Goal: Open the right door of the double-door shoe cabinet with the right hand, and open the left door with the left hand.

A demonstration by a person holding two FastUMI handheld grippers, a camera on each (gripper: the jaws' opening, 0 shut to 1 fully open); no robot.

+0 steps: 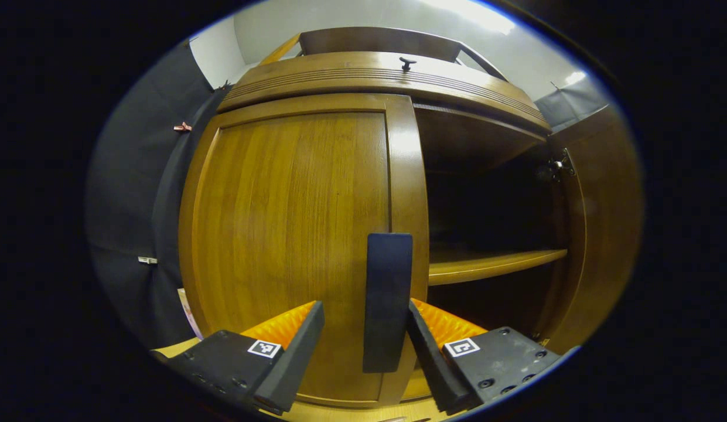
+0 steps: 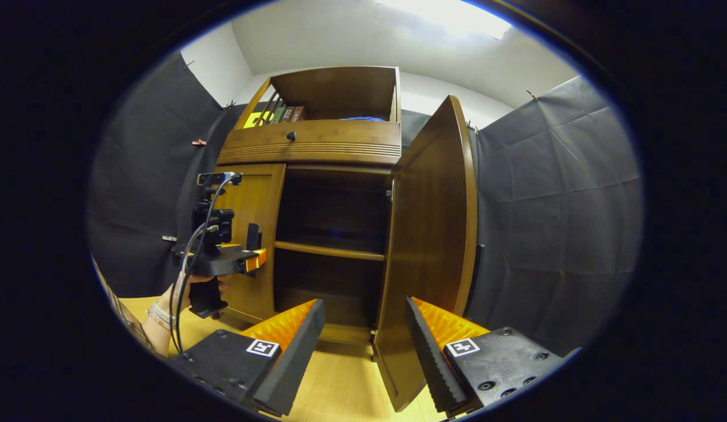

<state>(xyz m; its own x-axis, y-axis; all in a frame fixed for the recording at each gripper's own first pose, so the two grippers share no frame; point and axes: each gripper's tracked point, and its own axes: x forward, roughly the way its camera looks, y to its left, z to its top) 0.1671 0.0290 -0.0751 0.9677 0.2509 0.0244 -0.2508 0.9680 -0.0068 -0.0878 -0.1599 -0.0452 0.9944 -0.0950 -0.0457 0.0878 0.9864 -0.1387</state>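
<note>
A: Shoe cabinet (image 2: 316,149) in the middle of the right gripper view, standing on a pale wooden floor (image 2: 340,387), black cloth wall (image 2: 550,205) behind and to the right.

B: Doors?

A: Right door (image 2: 433,246) swung wide open, edge-on just right of centre, hinged at the cabinet's right side. Left door (image 1: 293,234) shut, flat across the centre-left of the left gripper view.

B: Inside?

A: Dark opening, one shelf (image 1: 495,264) across it at mid-height, right of centre. Too dark to tell more.

B: Above the doors?

A: Grooved drawer front with a small dark knob (image 2: 291,136). Higher up, an open-topped compartment with a row of books (image 2: 281,114) at upper left.

B: Left door's handle?

A: Dark upright handle (image 1: 388,302) at the door's right edge, low centre of the left gripper view.

B: Left gripper (image 1: 363,328)?

A: Spread apart, fingers on either side of that handle. Right finger close against the handle or touching; left finger clearly apart from it. Not pinching.

B: Also seen from the other side?

A: Yes, at the left of the right gripper view, held from below by a hand (image 2: 187,290), cable trailing down, tips just at the handle.

B: Right gripper (image 2: 363,328)?

A: Spread wide at the bottom of its own view, holding nothing, the open door's lower edge between and beyond the fingers, not touching.
</note>
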